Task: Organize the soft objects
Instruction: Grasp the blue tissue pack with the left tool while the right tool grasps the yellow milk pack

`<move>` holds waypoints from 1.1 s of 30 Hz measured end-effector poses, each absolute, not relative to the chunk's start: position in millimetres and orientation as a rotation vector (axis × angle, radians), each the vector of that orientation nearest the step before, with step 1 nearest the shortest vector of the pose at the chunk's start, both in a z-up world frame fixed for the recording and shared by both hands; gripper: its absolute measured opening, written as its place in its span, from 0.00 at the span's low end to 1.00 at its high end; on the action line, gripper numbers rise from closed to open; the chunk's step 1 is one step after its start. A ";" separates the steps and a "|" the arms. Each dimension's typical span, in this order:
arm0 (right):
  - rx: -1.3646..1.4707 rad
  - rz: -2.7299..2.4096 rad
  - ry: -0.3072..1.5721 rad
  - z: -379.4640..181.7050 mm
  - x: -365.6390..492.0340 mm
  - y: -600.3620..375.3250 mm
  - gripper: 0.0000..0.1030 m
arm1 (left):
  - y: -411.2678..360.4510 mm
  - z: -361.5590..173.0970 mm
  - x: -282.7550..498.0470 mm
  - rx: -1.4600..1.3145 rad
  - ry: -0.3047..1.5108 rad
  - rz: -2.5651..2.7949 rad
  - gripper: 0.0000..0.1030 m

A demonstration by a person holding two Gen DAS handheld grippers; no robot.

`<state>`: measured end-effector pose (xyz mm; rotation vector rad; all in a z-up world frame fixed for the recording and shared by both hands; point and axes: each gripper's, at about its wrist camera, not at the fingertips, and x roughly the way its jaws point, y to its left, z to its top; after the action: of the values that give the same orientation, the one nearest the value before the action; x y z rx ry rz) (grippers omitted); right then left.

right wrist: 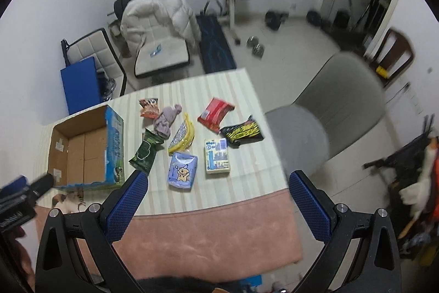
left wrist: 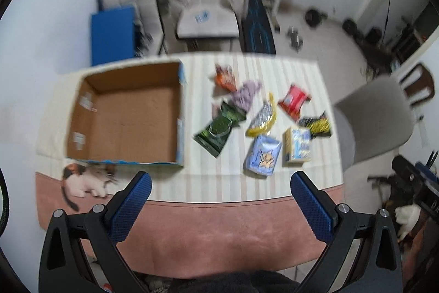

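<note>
An open cardboard box [left wrist: 131,111] [right wrist: 82,150] stands on the left of the striped table [left wrist: 274,183] [right wrist: 247,177]; nothing shows inside it. To its right lie several soft packs: a green pouch [left wrist: 219,128] [right wrist: 145,155], a purple cloth [left wrist: 245,94] [right wrist: 167,118], an orange snack bag [left wrist: 225,77] [right wrist: 149,107], a yellow pack [left wrist: 263,117] [right wrist: 183,136], a red pack [left wrist: 293,100] [right wrist: 215,111], a black-yellow pack [left wrist: 315,124] [right wrist: 242,132], a blue tissue pack [left wrist: 263,155] [right wrist: 182,169] and a yellow-blue pack [left wrist: 297,147] [right wrist: 218,157]. My left gripper [left wrist: 221,180] and right gripper [right wrist: 218,179] are open and empty, held high above the table's near edge.
A grey chair [right wrist: 329,117] stands at the table's right side. A chair with a white jacket [right wrist: 159,18] and a blue panel [right wrist: 79,84] stand behind the table. A weight bench and dumbbells [right wrist: 255,45] are on the floor. A pink cloth [right wrist: 205,232] borders the near edge.
</note>
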<state>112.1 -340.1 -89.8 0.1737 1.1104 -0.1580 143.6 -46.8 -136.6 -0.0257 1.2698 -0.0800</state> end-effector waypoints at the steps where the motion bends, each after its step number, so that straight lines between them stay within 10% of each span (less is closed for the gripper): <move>1: 0.175 -0.155 1.159 -115.2 129.6 -349.2 1.00 | -55.5 -161.8 156.0 -0.013 1.314 -0.094 1.00; 12: 0.188 -0.023 1.570 -375.9 270.2 -360.2 0.90 | -116.9 -348.2 207.2 0.086 1.607 -0.095 1.00; 17: 0.197 -0.013 1.662 -424.6 277.8 -359.3 0.65 | -135.3 -375.2 214.6 0.097 1.654 -0.140 1.00; 27: 0.229 -0.066 1.717 -446.5 236.8 -401.8 0.65 | -191.1 -433.9 224.0 0.229 1.727 -0.224 0.99; 33: 0.165 -0.105 1.728 -466.7 231.8 -397.0 0.66 | -199.4 -439.8 216.5 0.238 1.704 -0.201 0.54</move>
<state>231.8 -397.0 -466.7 0.1652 1.7278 -0.1048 216.5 -199.4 -439.8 0.2381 1.7040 -0.2011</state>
